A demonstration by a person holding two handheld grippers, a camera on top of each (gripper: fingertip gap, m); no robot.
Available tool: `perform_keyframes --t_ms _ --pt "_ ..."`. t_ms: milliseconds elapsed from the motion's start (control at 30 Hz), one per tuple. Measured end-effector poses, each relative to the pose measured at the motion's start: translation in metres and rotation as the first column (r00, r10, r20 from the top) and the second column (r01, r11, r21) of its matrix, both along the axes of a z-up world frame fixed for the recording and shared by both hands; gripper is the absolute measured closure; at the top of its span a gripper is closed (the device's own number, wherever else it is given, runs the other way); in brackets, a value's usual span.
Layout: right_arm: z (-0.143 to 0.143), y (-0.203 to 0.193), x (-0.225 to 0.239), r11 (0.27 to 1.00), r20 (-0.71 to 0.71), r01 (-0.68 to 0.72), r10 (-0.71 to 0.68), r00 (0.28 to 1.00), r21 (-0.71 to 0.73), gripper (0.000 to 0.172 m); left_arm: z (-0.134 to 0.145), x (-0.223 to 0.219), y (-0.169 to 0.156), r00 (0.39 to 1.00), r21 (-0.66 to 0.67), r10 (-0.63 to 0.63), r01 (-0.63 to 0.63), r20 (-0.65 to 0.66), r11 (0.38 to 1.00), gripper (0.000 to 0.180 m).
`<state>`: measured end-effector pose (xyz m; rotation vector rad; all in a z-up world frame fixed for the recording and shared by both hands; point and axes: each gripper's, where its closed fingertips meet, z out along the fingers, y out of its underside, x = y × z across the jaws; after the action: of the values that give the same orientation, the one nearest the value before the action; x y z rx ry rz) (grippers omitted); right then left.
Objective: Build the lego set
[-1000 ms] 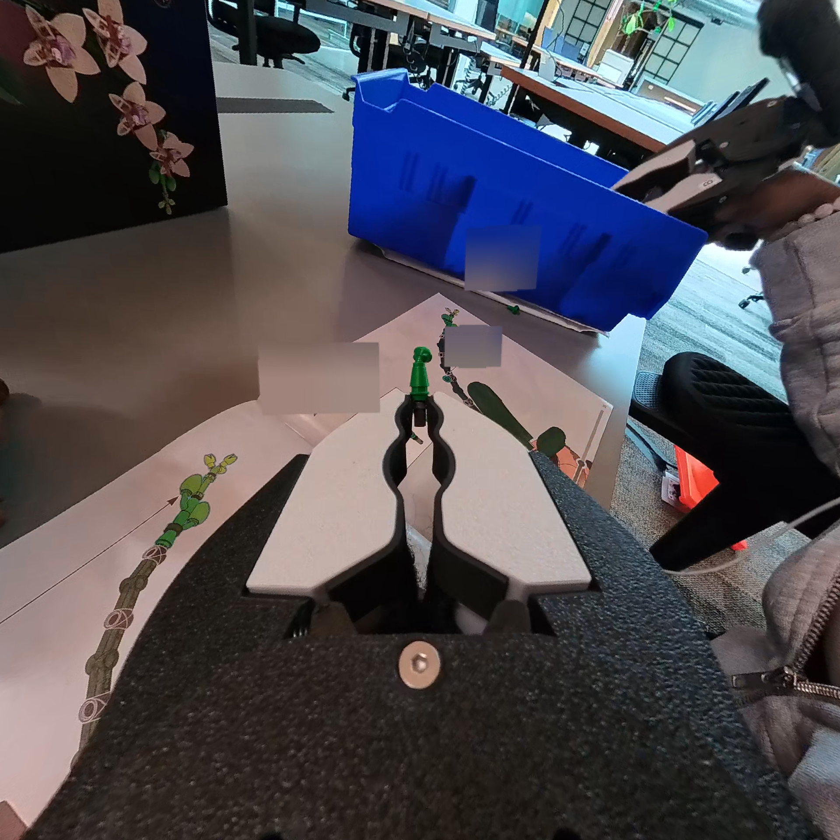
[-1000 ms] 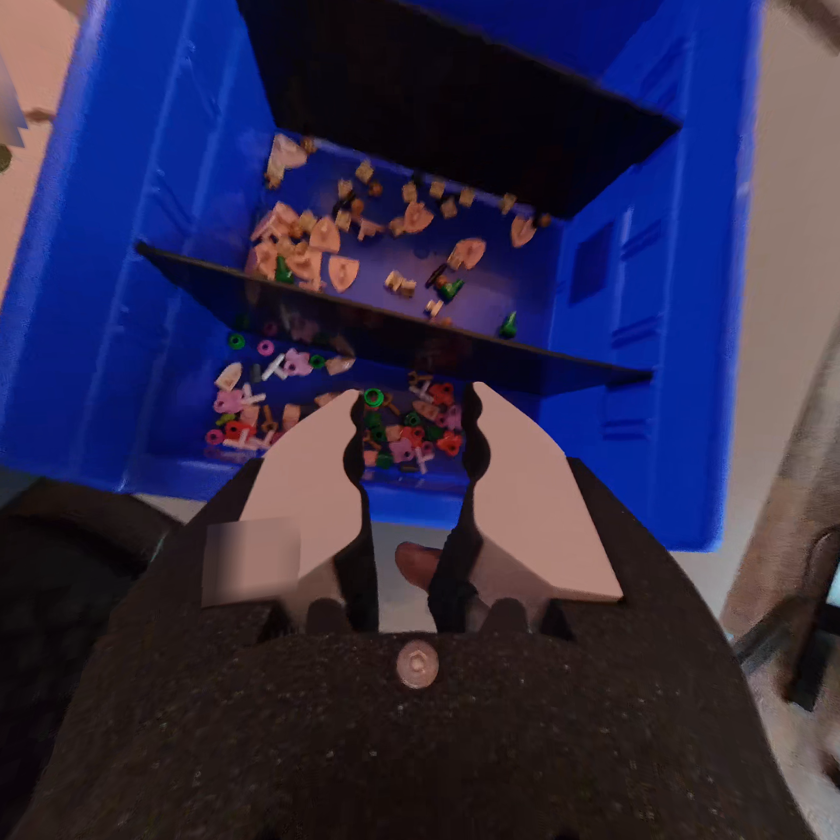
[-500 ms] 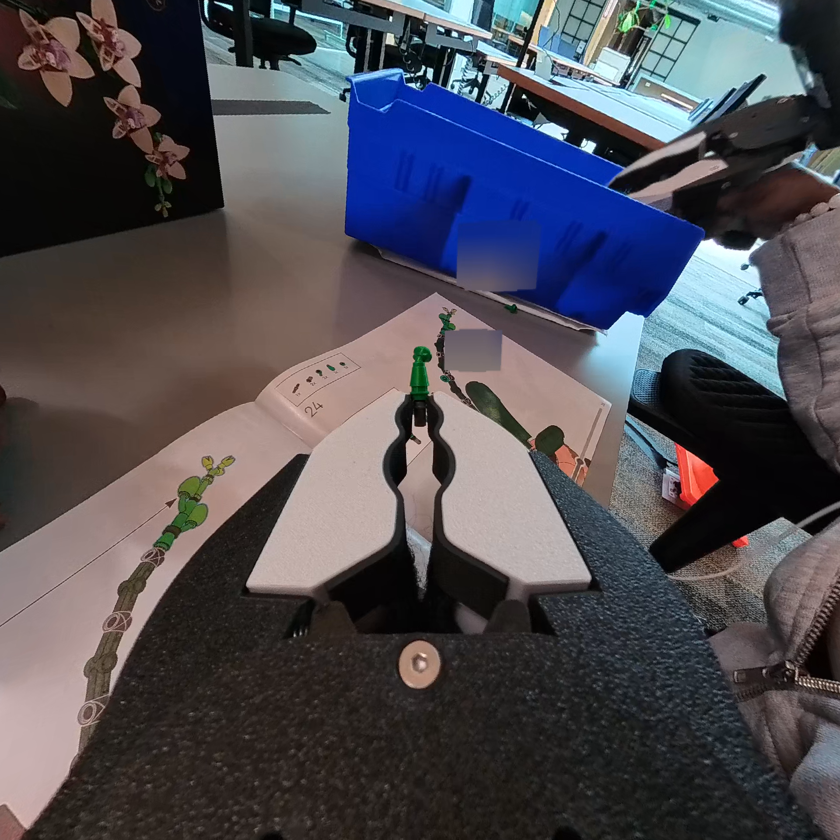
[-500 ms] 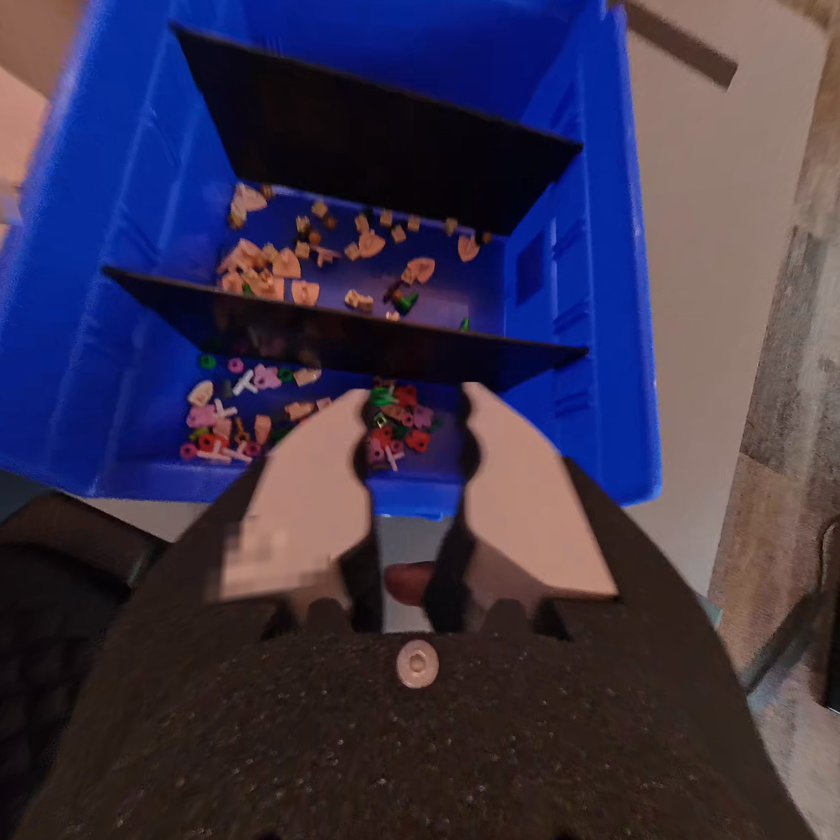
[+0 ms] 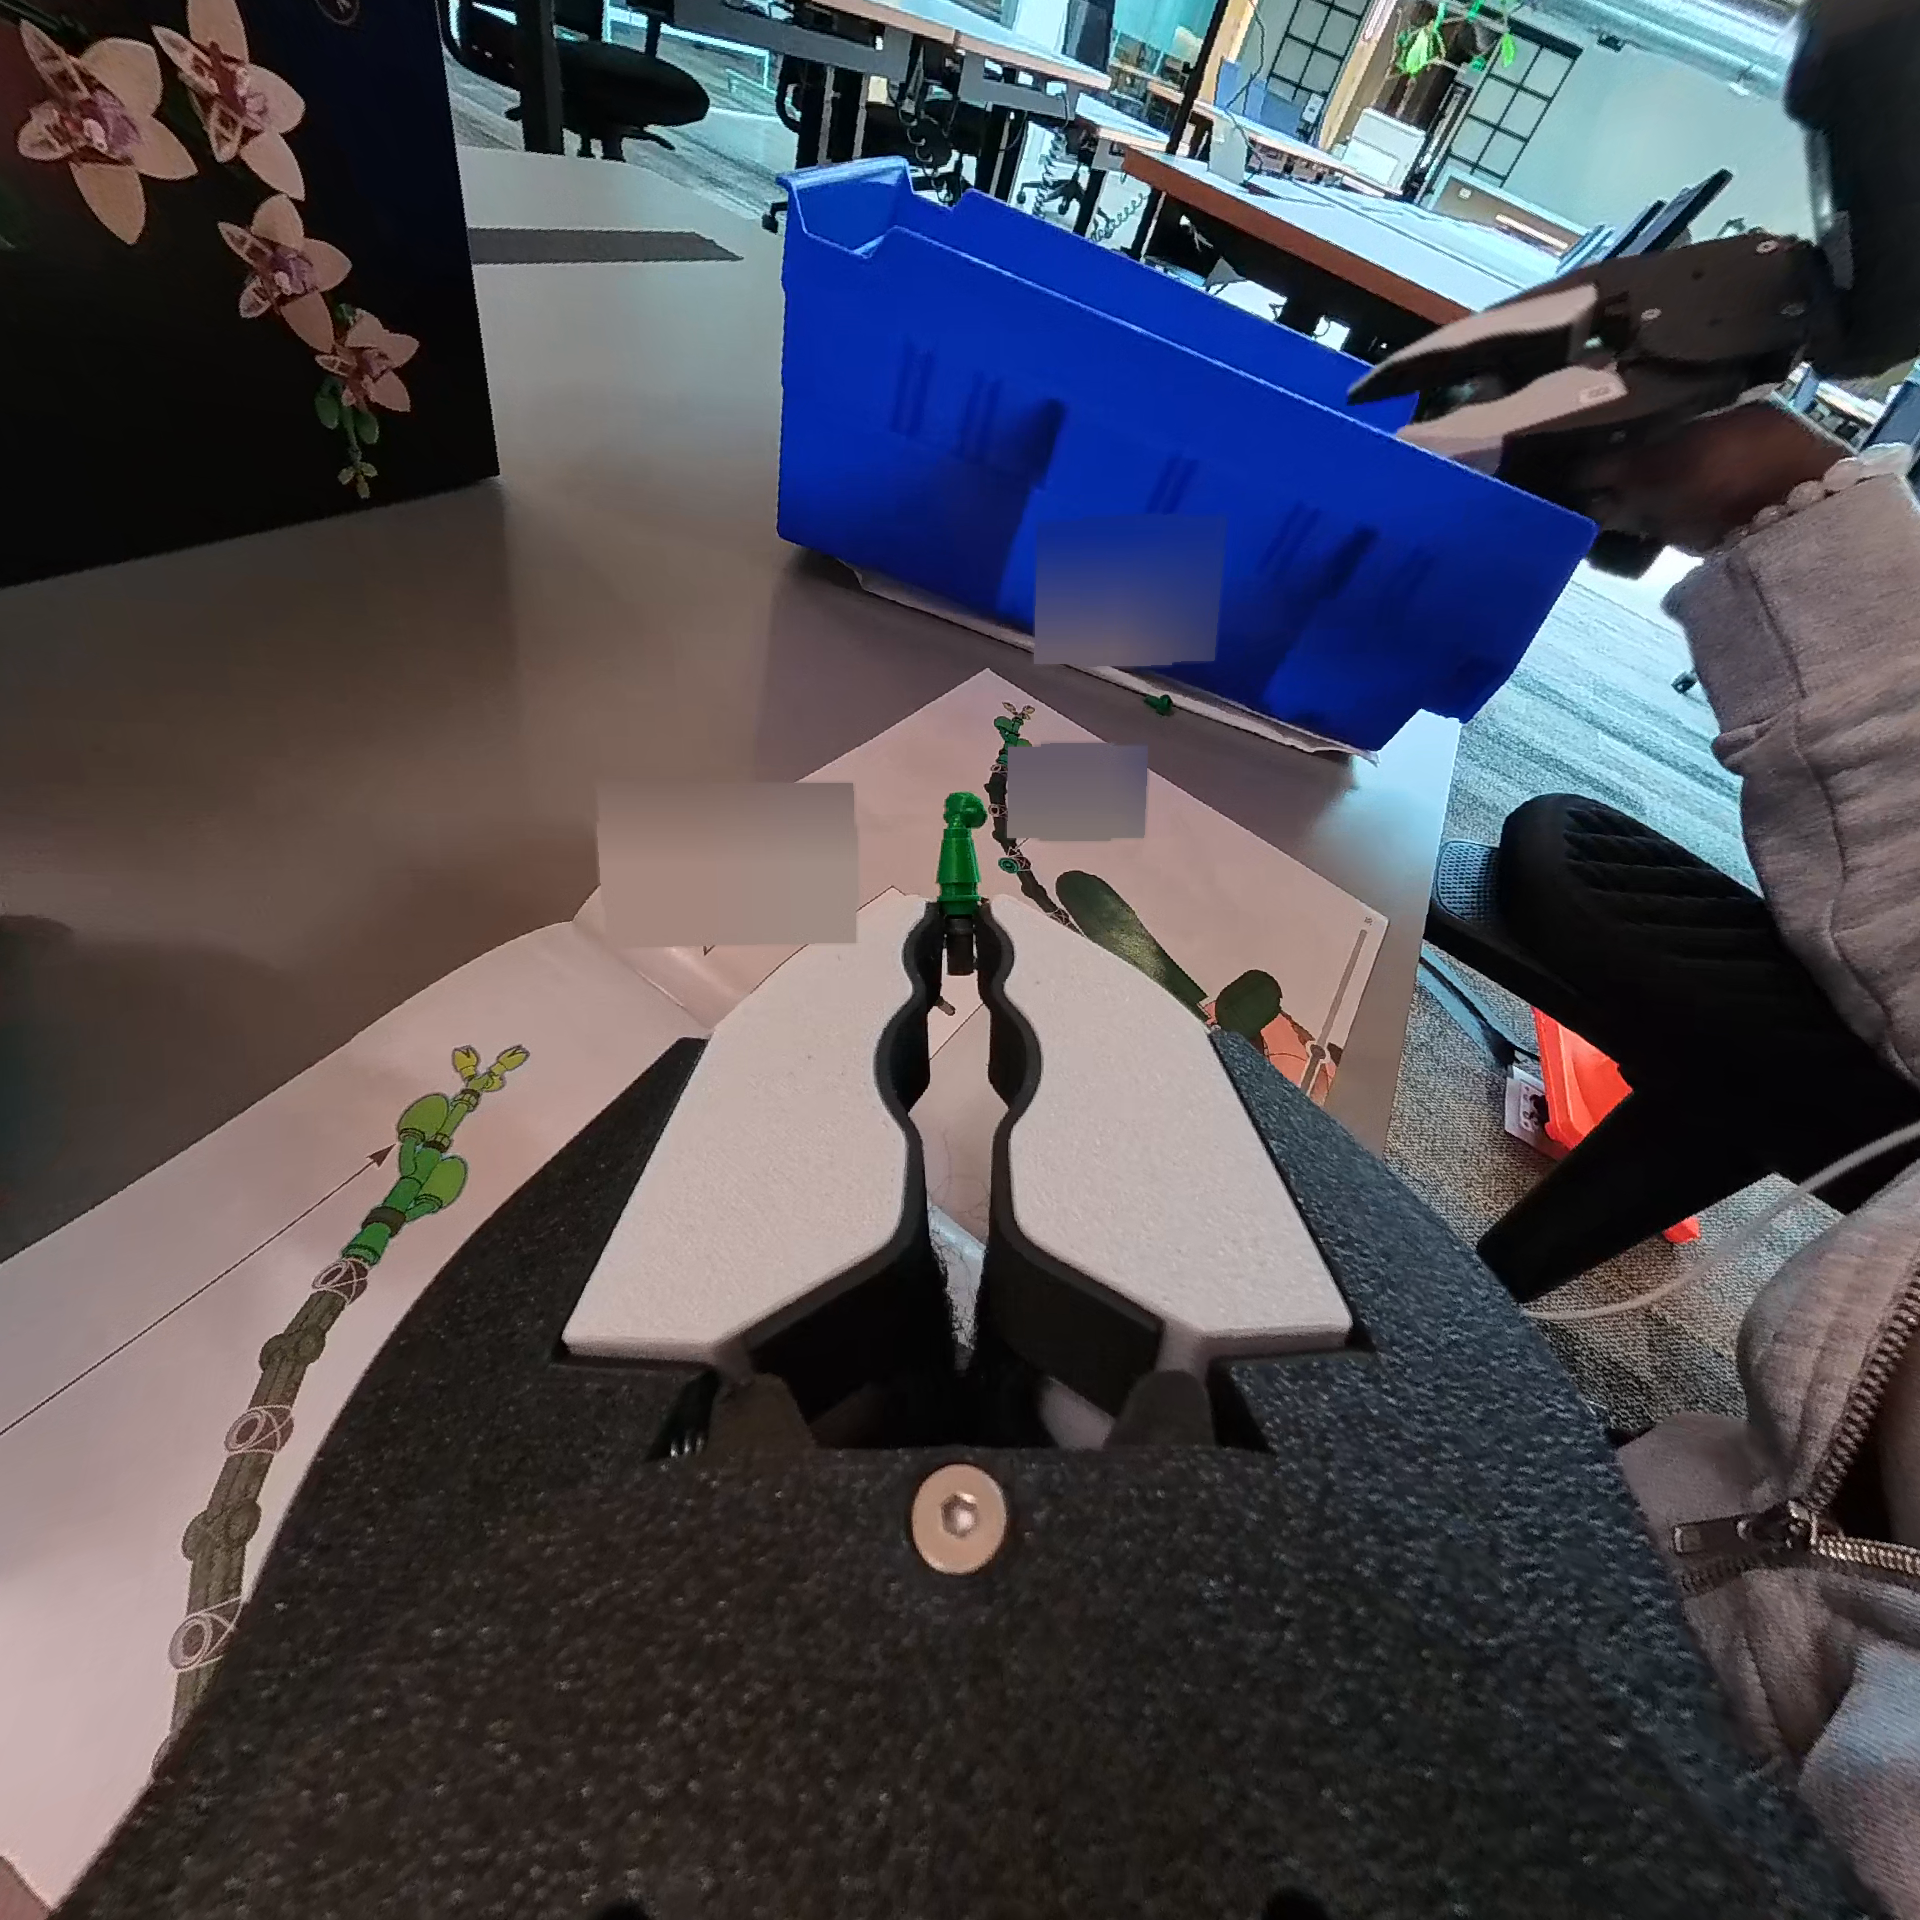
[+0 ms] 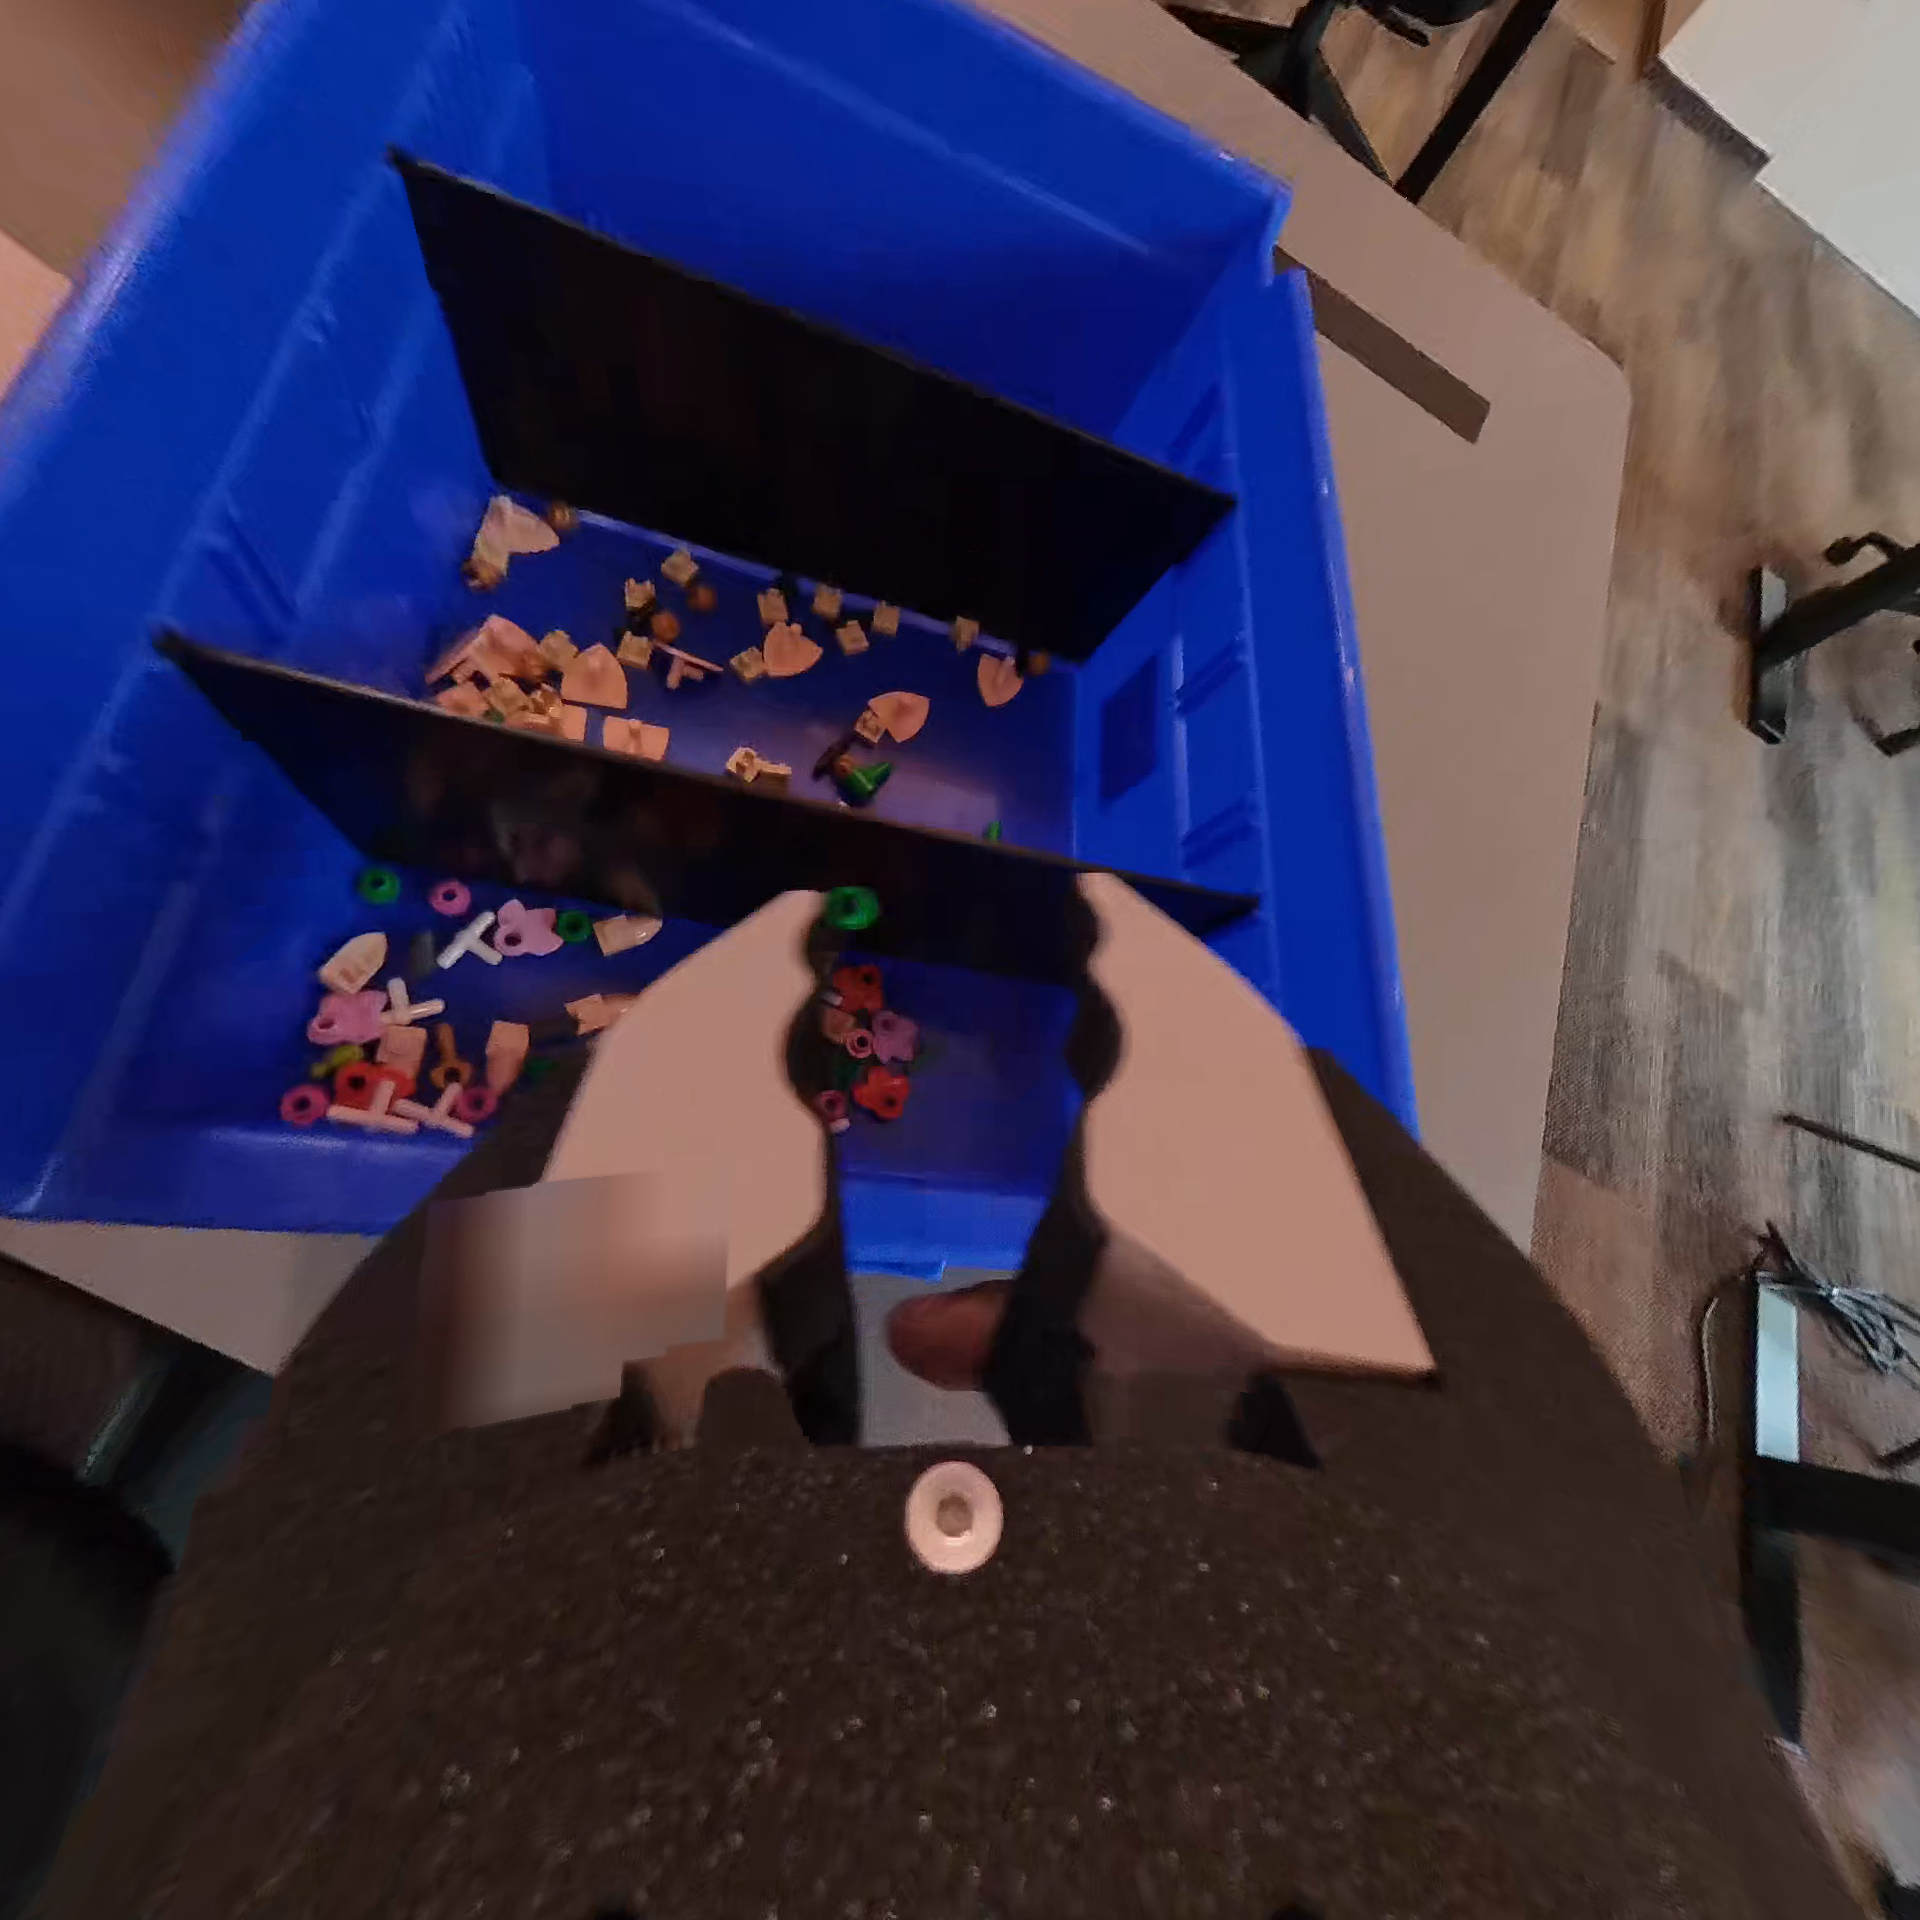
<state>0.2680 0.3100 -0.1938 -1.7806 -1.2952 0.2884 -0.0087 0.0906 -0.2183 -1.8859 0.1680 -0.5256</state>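
A small green stem piece [image 5: 958,854] stands upright, pinched at its dark base by the nearly closed left claw [image 5: 958,920] above an open instruction booklet [image 5: 1226,914] (for reference); the right claw [image 6: 940,914], wide open and empty, hovers over the blue bin [image 6: 1226,644] of loose parts on the tabletop [image 5: 582,623].

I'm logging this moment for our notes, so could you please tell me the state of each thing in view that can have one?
Left gripper: shut on a small green stem piece, which sticks out forward, above the booklet.
Right gripper: open, nothing between its fingers, over the bin.
Blue bin: open-topped, split by two black dividers, small pieces loose in two compartments.
Instruction booklet: lying open on the table.
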Motion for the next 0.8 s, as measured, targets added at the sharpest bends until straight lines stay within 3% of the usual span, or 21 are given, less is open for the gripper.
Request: perform_keyframes --t_ms 33,67,167,267,433,533,733,800 --pt "-0.002 0.001 0.002 1.000 0.020 0.022 -0.021 1.000 -0.017 0.111 0.000 0.000 0.000 1.000 -0.001 -0.001 0.001 0.001 1.000 0.175" --pt "-0.005 0.002 0.004 0.999 0.049 0.032 -0.031 0.998 -0.025 0.105 0.000 0.000 0.000 1.000 0.000 -0.001 0.001 0.002 1.000 0.175" --pt "-0.003 0.005 0.001 0.999 0.019 0.024 -0.024 1.000 0.022 0.100 0.000 0.000 0.000 1.000 -0.002 -0.001 0.001 0.006 1.000 0.175" --pt "0.010 -0.001 -0.017 0.989 -0.061 -0.083 0.091 0.994 0.121 0.103 0.000 0.000 0.000 1.000 -0.003 -0.005 0.005 0.005 1.000 0.175" --pt "0.007 -0.002 -0.024 0.901 0.204 -0.235 0.169 0.964 0.364 0.111 0.000 0.001 -0.001 1.000 -0.007 -0.009 0.009 0.006 1.000 0.175" --pt "0.011 -0.001 -0.032 0.855 0.305 -0.290 0.164 0.938 0.431 0.108 0.000 0.001 0.000 1.000 -0.005 -0.010 0.010 0.008 1.000 0.175" --pt "0.020 -0.006 -0.024 0.870 0.197 -0.243 0.173 0.965 0.428 0.124 0.000 0.002 -0.001 1.000 -0.004 -0.013 0.013 0.007 1.000 0.175" --pt "0.033 -0.012 -0.024 0.891 0.044 -0.193 0.193 0.980 0.411 0.138 0.000 0.001 -0.001 1.000 -0.007 -0.011 0.011 0.009 1.000 0.175"
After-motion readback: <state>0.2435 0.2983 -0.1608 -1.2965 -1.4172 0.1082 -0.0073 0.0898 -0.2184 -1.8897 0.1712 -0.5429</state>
